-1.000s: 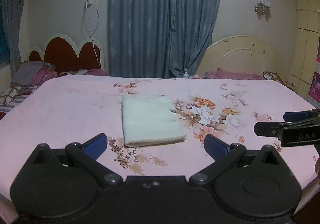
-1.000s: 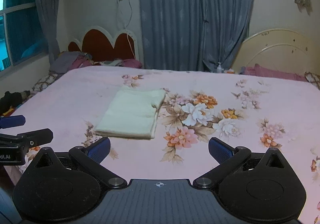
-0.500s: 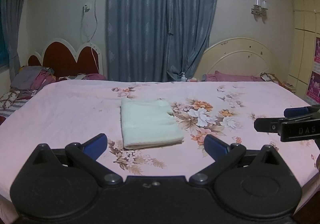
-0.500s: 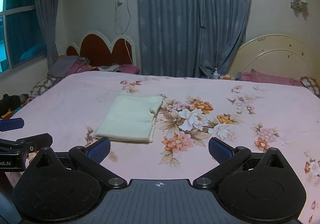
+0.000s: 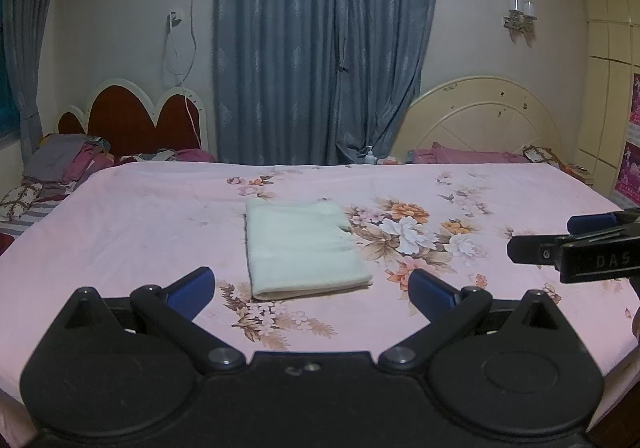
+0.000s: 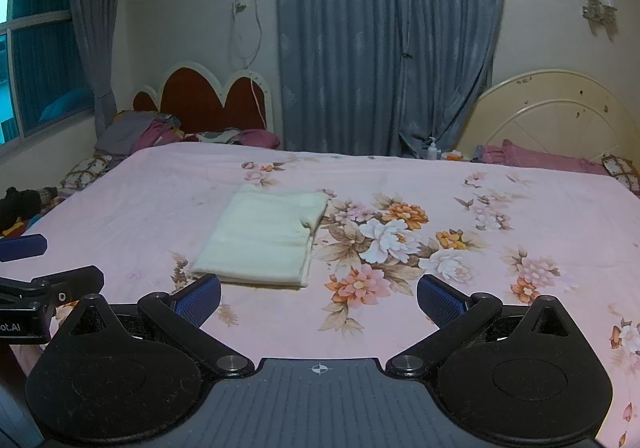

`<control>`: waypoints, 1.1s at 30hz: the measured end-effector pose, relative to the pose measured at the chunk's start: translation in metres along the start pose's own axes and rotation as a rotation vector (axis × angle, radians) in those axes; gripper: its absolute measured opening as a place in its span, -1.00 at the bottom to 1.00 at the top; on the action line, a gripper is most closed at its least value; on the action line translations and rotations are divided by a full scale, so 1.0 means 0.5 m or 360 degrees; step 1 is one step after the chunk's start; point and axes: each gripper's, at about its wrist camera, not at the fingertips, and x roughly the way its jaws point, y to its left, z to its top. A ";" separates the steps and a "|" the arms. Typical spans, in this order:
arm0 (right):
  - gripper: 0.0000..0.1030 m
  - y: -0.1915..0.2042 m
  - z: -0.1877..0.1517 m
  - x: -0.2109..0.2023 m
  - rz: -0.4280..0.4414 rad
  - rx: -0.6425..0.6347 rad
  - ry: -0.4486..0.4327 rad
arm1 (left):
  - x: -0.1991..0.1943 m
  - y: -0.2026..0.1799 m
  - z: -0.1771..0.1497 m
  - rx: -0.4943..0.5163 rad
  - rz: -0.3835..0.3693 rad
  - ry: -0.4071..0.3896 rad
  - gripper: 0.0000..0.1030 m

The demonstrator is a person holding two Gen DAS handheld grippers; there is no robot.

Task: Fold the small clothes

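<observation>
A pale cream garment (image 5: 302, 246) lies folded into a neat rectangle on the pink floral bedsheet (image 5: 140, 232); it also shows in the right wrist view (image 6: 264, 238). My left gripper (image 5: 312, 290) is open and empty, held above the near bed edge, short of the garment. My right gripper (image 6: 318, 298) is open and empty, also near the bed edge, to the right of the garment. Each gripper shows at the side of the other's view, the right one (image 5: 576, 244) and the left one (image 6: 36, 268).
A red scalloped headboard (image 5: 128, 120) with piled clothes (image 5: 64, 164) stands at the back left. A cream headboard (image 5: 480, 120) with pink bedding stands at the back right. Blue curtains (image 5: 320, 48) hang behind. A small bottle (image 5: 371, 157) stands beyond the bed.
Both grippers have drawn back and tilted up a little from the bed, so the folded garment sits slightly farther away. The garment has not moved.
</observation>
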 end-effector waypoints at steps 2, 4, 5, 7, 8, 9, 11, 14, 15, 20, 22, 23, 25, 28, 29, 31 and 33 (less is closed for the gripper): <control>1.00 0.001 0.001 -0.002 0.0003 0.0000 -0.0001 | 0.001 0.002 0.000 -0.0001 0.0001 0.0002 0.99; 1.00 0.001 0.002 0.000 0.0006 -0.0002 0.0005 | 0.001 0.004 -0.001 -0.0001 0.0002 0.0003 0.99; 1.00 0.002 0.002 0.000 0.0006 -0.0005 0.0005 | 0.000 0.005 -0.001 -0.0001 0.0006 0.0003 0.99; 1.00 0.003 0.002 -0.001 0.0008 -0.0003 0.0008 | 0.001 0.007 -0.002 -0.0001 0.0006 0.0003 0.99; 1.00 0.004 0.002 -0.001 0.0011 -0.0002 0.0009 | 0.001 0.007 -0.002 -0.0002 0.0009 0.0001 0.99; 1.00 0.005 0.003 -0.003 0.0012 -0.0004 0.0008 | 0.002 0.008 -0.002 0.0000 0.0010 0.0000 0.99; 1.00 0.004 0.003 -0.002 0.0010 -0.0004 0.0009 | 0.002 0.009 -0.002 0.0000 0.0010 0.0000 0.99; 1.00 0.004 0.003 -0.002 0.0013 -0.0003 0.0006 | 0.003 0.009 -0.002 0.0004 0.0010 0.0000 0.99; 1.00 0.002 0.005 0.000 0.0015 -0.0005 0.0007 | 0.003 0.009 -0.002 0.0003 0.0008 0.0000 0.99; 1.00 0.002 0.008 0.001 0.0010 -0.0010 0.0008 | 0.001 0.008 -0.004 0.0009 0.0010 -0.0007 0.99; 1.00 -0.004 0.008 0.002 0.0011 -0.0013 0.0007 | 0.000 0.009 -0.004 0.0009 0.0007 -0.0010 0.99; 1.00 -0.005 0.008 0.002 0.0008 -0.0015 0.0005 | 0.000 0.010 -0.005 0.0010 0.0006 -0.0012 0.99; 1.00 -0.010 0.009 0.001 0.0007 -0.0016 0.0006 | 0.001 0.011 -0.004 0.0015 0.0003 -0.0018 0.99; 1.00 -0.015 0.009 -0.001 0.0004 -0.0022 0.0003 | 0.001 0.013 -0.003 0.0014 -0.0004 -0.0022 0.99; 1.00 -0.017 0.009 -0.002 0.0003 -0.0023 0.0003 | 0.001 0.014 -0.003 0.0013 -0.0007 -0.0024 0.99; 1.00 -0.020 0.009 -0.005 0.0005 -0.0026 -0.0001 | 0.000 0.015 -0.002 0.0014 -0.0007 -0.0028 0.99; 1.00 -0.019 0.010 -0.006 0.0001 -0.0029 -0.0003 | 0.001 0.015 -0.001 0.0015 -0.0008 -0.0027 0.99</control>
